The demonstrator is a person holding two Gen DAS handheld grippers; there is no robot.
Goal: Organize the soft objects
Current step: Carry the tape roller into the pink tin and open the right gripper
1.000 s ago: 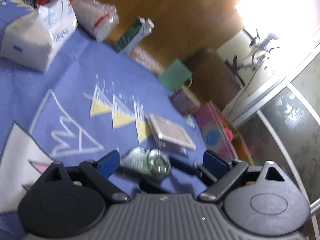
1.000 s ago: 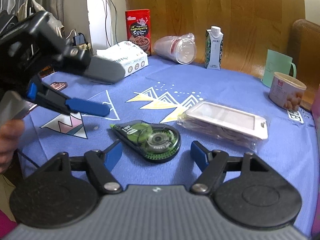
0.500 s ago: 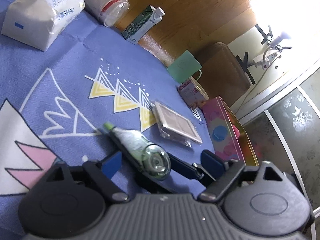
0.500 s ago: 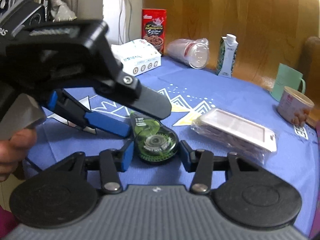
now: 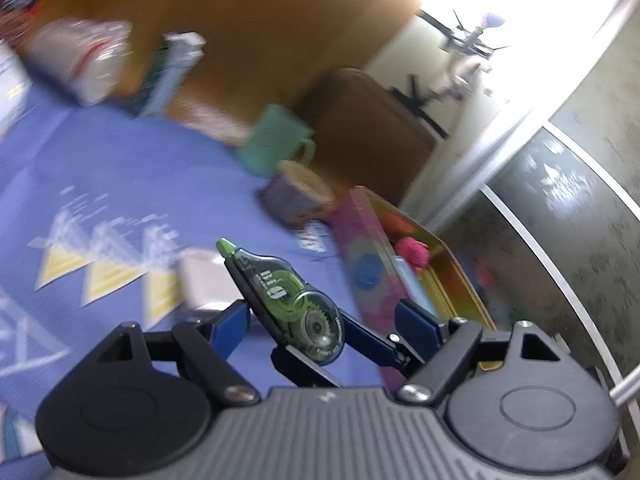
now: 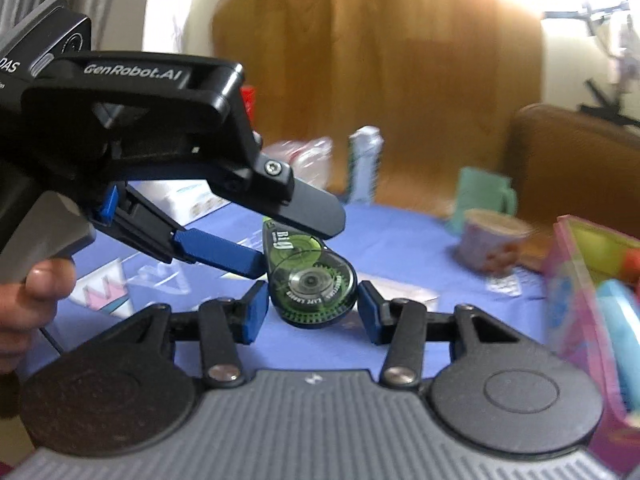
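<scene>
While both claws meet at the green correction tape (image 6: 312,276), it hangs clear above the blue cloth of the desk (image 5: 120,168), its round geared end toward the cameras and its pale green tip pointing away.

The right claw (image 6: 311,308) is clamped on that round end, one blue pad on each flank.

The left claw (image 5: 326,320) comes in from the left of the tape in the right wrist view, turned on its side, with a person's hand (image 6: 24,292) behind it. Its jaws stand apart around the tape. One blue finger lies against the tape's side. The other stands off from it, with a finger of the right claw between. Whether this claw presses on the tape I cannot tell.

Just behind the tape, on the cloth, lies a flat white packet (image 5: 200,280). To the right of the tape stands a pink box (image 5: 360,248), open at the top, with a red ball and a blue thing inside. Beyond the tape, near the far edge of the desk, are a snack cup (image 5: 300,196) and a green mug (image 5: 276,140) close together. Far left of them is an upright carton (image 5: 168,72), beside a clear plastic bag. Everything apart from the tape and claws is blurred.
</scene>
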